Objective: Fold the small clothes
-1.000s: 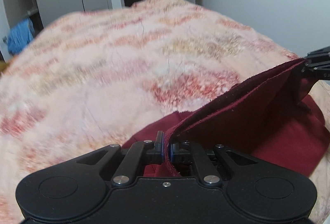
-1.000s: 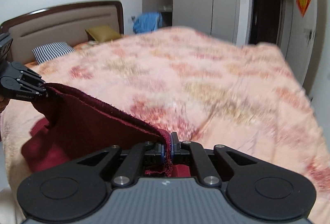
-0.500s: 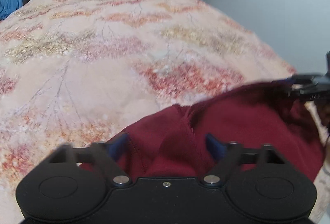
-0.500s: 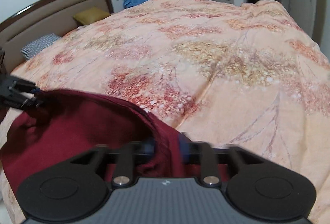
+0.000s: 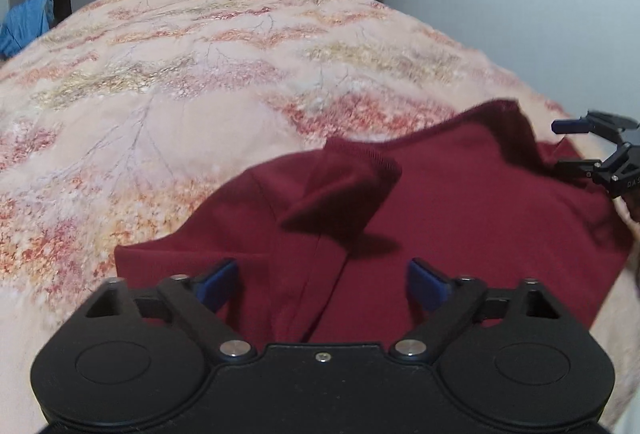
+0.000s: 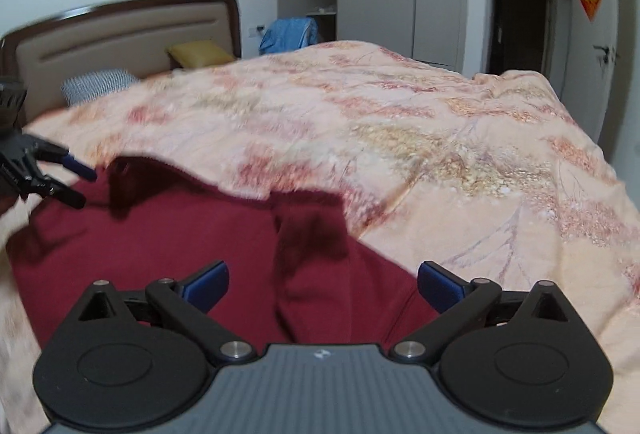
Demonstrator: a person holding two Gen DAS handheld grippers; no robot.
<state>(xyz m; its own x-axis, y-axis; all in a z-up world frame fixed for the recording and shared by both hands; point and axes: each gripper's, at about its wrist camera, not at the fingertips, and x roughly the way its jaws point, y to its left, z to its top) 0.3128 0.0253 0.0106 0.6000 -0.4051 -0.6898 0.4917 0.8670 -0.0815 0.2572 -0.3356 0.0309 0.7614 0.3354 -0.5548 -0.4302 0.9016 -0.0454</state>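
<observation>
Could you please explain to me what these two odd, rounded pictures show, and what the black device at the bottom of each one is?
Each picture comes from a wide-angle camera mounted on a hand-held tool, looking forward along its two fingers. A person holds one tool in each hand; there is no robot arm. The black shape at the bottom of each picture is the tool itself, with blue pads on the fingertips.

One picture looks from the left tongs, the other from the right tongs. Each also catches the other tool at its edge.

Both look across a bed with a floral quilt. A dark red garment lies on it, partly folded over. Nothing is held: the left tongs stand wide, closing slightly, and the right are opening; the garment lies under them, not pinched.
</observation>
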